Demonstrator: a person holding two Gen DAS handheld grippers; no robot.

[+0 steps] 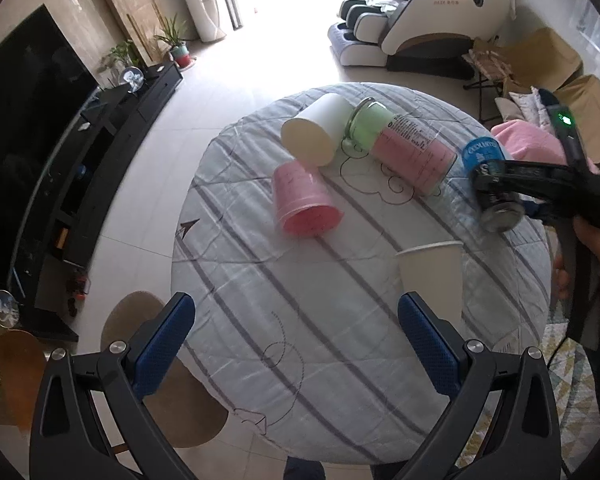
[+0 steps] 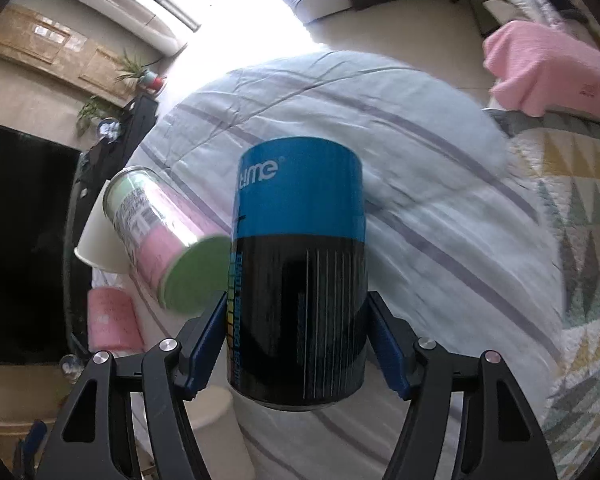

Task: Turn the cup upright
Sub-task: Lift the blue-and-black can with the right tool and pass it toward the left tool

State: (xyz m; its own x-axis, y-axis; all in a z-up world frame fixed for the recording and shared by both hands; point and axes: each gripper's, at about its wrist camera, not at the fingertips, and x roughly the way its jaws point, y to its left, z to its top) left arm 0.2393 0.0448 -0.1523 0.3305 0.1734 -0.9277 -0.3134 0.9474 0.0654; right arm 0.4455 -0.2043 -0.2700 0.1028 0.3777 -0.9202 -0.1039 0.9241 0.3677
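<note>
My right gripper (image 2: 296, 324) is shut on a blue and black can-shaped cup (image 2: 300, 264), held tilted above the right side of the round table (image 1: 300, 360). It also shows in the left wrist view (image 1: 486, 176), with the right gripper (image 1: 500, 188) around it. My left gripper (image 1: 296, 336) is open and empty over the near part of the table. A white paper cup (image 1: 432, 276) stands upright just beyond its right finger. A pink cup (image 1: 300, 204), a white cup (image 1: 316, 130), a green mug (image 1: 366, 124) and a pink-and-green glass (image 1: 416, 156) lie on their sides.
The table wears a striped quilted cloth. A brown chair (image 1: 172, 380) stands at its near left. A TV and a black cabinet (image 1: 112, 140) are on the left. A pink cloth (image 2: 548, 72) and a massage chair (image 1: 428, 20) lie beyond the table.
</note>
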